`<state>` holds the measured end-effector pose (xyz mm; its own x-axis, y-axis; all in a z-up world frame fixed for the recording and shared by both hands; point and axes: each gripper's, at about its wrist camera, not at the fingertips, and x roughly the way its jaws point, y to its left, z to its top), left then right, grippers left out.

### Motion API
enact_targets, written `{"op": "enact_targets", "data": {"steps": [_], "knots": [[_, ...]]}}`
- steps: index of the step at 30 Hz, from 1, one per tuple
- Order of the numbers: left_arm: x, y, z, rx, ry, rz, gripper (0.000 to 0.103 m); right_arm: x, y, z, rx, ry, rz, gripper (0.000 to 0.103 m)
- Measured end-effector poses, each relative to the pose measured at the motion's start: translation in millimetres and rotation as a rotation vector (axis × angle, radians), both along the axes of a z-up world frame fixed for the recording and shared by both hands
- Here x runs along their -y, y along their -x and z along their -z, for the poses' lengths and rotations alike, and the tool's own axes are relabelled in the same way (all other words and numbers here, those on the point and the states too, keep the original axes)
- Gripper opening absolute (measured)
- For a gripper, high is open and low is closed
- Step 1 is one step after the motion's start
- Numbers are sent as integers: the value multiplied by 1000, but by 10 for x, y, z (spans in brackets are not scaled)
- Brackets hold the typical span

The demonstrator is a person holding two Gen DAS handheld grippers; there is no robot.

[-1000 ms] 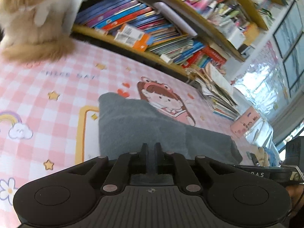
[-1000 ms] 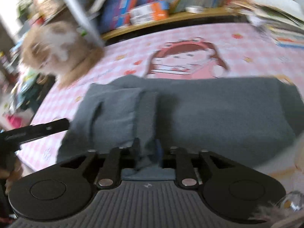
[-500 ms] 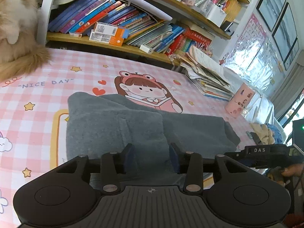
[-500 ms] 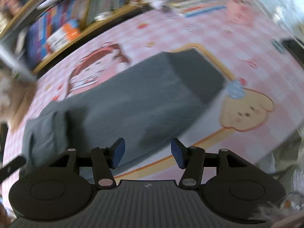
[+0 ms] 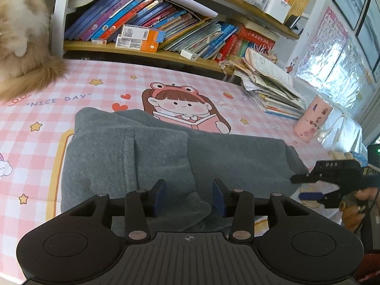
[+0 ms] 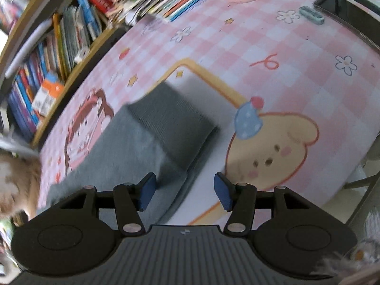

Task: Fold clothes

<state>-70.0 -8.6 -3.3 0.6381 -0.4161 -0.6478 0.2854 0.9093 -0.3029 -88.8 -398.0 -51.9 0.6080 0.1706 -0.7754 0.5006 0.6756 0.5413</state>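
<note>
A grey knit garment [image 5: 147, 156] lies folded on the pink checked tablecloth [image 5: 47, 109], one layer turned over the left part. My left gripper [image 5: 189, 197] hovers over its near edge, jaws open, the pads clear of the cloth beneath. In the right wrist view the garment's ribbed end [image 6: 175, 128] lies ahead and left of my right gripper [image 6: 185, 194], which is open with nothing pressed between its blue pads [image 6: 147, 190]. The right gripper [image 5: 306, 186] also shows at the garment's right end in the left wrist view, held by a hand [image 5: 363, 194].
A fluffy tan cat [image 5: 21, 40] sits at the far left corner. A bookshelf [image 5: 166, 30] runs along the back, with a book stack [image 5: 268, 87] and a pink cup [image 5: 313, 121] to the right. A dark flat device [image 6: 344, 9] lies near the table's right edge.
Both grippers were shut on the grey cloth a second ago and have let go and opened. The left drew back; the right rolled and swung along the garment to its ribbed end.
</note>
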Motion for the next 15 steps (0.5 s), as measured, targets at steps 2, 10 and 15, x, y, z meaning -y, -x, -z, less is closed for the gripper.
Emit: {"op": "enact_targets", "data": {"steps": [2, 10, 15], "knots": [[33, 19, -20, -1, -11, -23, 50, 115, -37, 35, 24, -44, 11, 52], [207, 43, -58, -39, -42, -69, 52, 247, -166, 91, 61, -84, 12, 28], [361, 64, -99, -27, -71, -44, 52, 255, -179, -14, 191, -135, -43, 11]]}}
